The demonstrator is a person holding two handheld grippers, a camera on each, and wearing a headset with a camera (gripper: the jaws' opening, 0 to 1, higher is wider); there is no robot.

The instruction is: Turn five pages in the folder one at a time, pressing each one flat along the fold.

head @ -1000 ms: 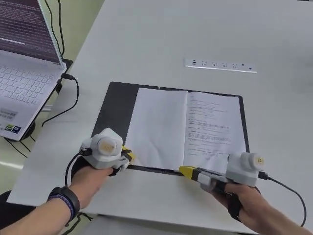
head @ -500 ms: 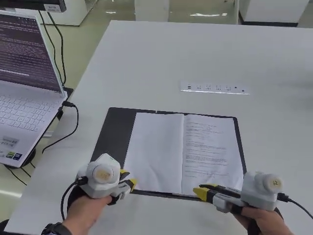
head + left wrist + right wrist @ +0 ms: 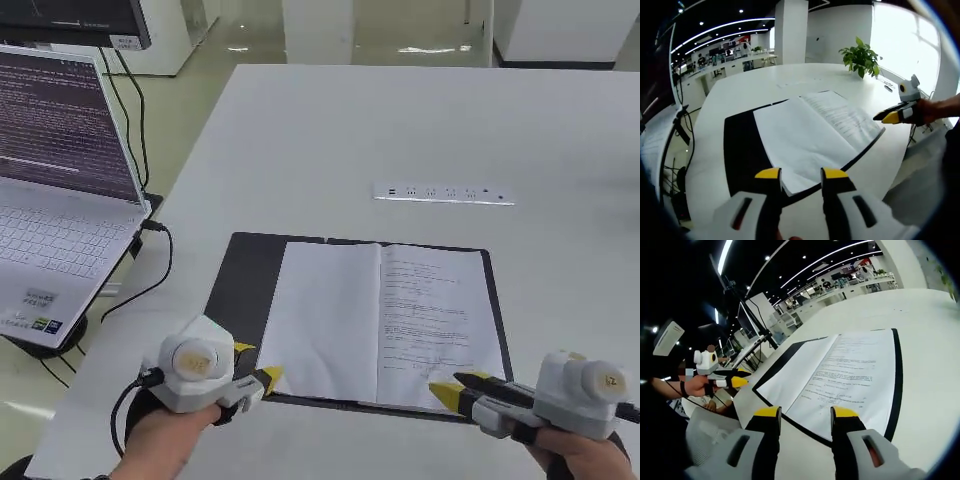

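The folder (image 3: 243, 290) lies open and flat on the white tabletop (image 3: 330, 130), with a blank white page (image 3: 325, 315) on the left and a printed page (image 3: 435, 305) on the right (a strip of black cover shows bare beside the blank sheet). The left hand-held gripper (image 3: 258, 364) hovers just off the folder's near left corner, its yellow-tipped jaws parted and empty. The right hand-held gripper (image 3: 452, 388) sits at the near right corner, its jaws likewise apart and gripping nothing. A laptop (image 3: 55, 200) stands open to the left, and a power strip (image 3: 443, 193) lies beyond the folder
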